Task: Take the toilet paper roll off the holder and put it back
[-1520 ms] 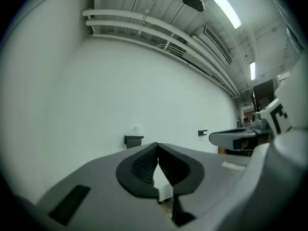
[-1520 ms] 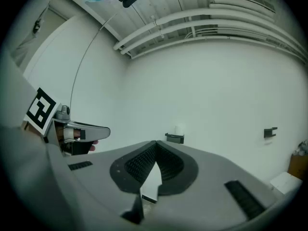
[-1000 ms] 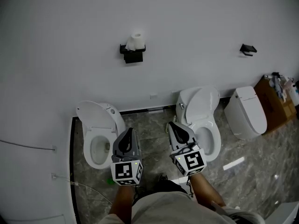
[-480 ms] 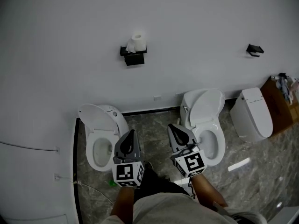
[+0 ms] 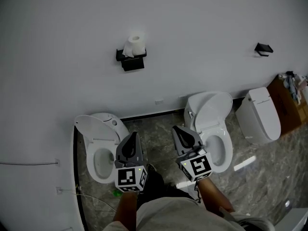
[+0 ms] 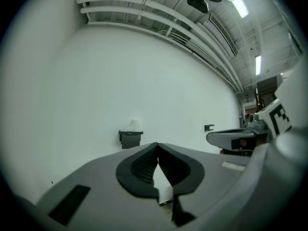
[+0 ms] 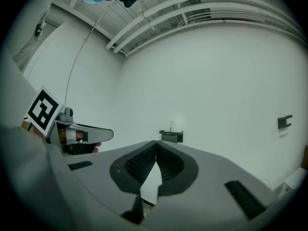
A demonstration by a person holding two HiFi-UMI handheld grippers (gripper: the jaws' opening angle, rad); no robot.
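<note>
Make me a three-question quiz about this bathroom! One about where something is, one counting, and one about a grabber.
1. Where is the toilet paper roll?
A. On the floor.
B. On top of the black holder on the wall.
C. On a chair.

2. How many toilets show in the head view?
A. One.
B. Three.
C. Five.

3. On the right gripper, how are the jaws?
A. Wide apart.
B. Pinching the roll.
C. Shut together, empty.

Answers:
1 B, the roll stands on the wall holder.
2 B, three white ones line the wall.
3 C, its tips meet with nothing between.
</note>
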